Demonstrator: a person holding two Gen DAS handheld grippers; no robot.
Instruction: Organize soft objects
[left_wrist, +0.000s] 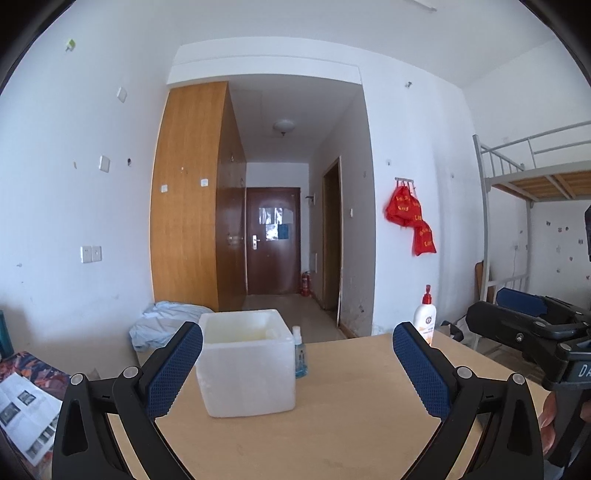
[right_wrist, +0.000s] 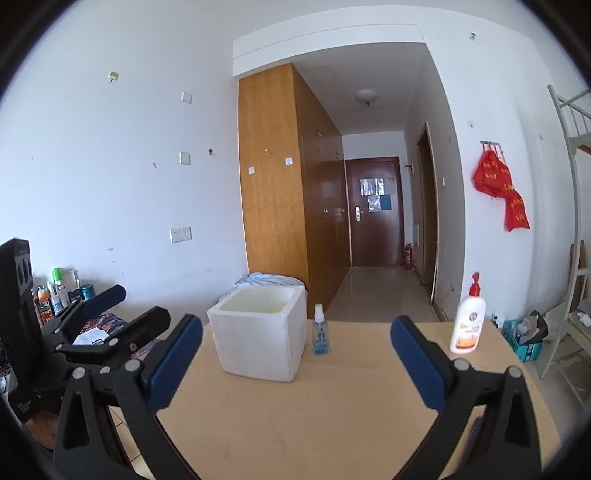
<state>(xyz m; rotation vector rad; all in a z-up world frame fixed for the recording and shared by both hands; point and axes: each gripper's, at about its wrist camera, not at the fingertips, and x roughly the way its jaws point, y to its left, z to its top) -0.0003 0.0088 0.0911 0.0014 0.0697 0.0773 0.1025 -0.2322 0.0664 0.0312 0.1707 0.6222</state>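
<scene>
A white foam box (left_wrist: 246, 363) stands open-topped on the wooden table (left_wrist: 332, 424); it also shows in the right wrist view (right_wrist: 260, 334). A small blue spray bottle (right_wrist: 320, 334) stands just right of it, and a white lotion pump bottle (right_wrist: 467, 319) stands near the table's right edge. My left gripper (left_wrist: 297, 369) is open and empty, held above the table in front of the box. My right gripper (right_wrist: 295, 363) is open and empty, also short of the box. Each gripper shows at the edge of the other's view. No soft object lies on the table.
A pale blue bundle of cloth (left_wrist: 162, 326) lies on the floor behind the table by the wooden wardrobe (left_wrist: 192, 199). Red bags (left_wrist: 410, 218) hang on the wall. A bunk bed (left_wrist: 535, 184) stands at right. Bottles (right_wrist: 55, 291) crowd a surface at left.
</scene>
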